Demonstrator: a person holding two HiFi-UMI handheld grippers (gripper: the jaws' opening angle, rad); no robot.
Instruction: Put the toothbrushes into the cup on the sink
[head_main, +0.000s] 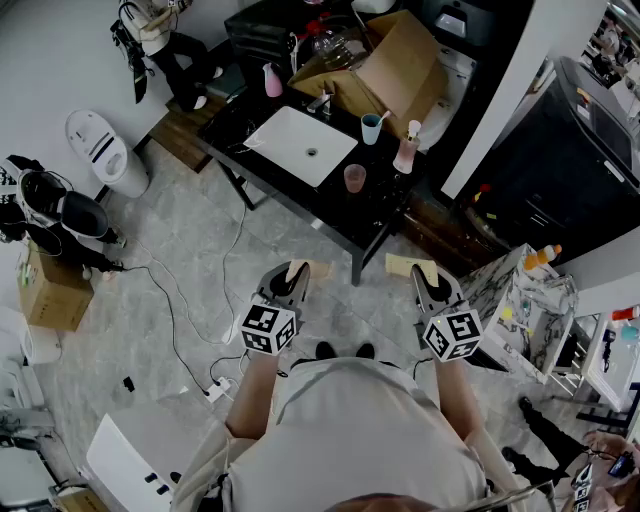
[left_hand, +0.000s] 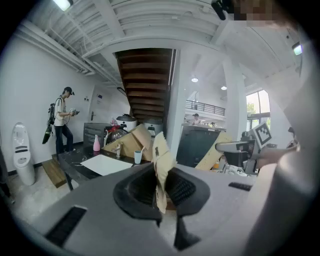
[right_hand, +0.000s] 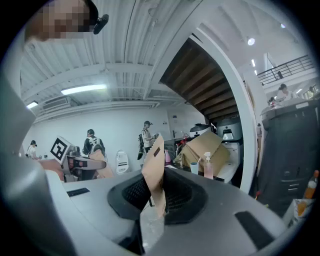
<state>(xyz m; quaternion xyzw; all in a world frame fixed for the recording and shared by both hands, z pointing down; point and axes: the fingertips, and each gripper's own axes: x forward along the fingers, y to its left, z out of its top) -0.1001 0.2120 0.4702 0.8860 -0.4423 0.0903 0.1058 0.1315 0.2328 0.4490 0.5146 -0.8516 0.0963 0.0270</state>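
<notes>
I stand on the floor, well short of the black counter with its white sink. A blue cup with a stick in it stands right of the sink, and a pink cup sits nearer the front edge. My left gripper is shut on a flat brown paper packet that stands up between the jaws. My right gripper is shut on a similar packet with a clear lower part. What the packets hold is hidden. The blue cup shows far ahead in both gripper views.
A pink pump bottle stands right of the blue cup, and a faucet and an open cardboard box stand behind the sink. Cables lie on the floor at left. A marble-pattern stand is at right. People stand in the background.
</notes>
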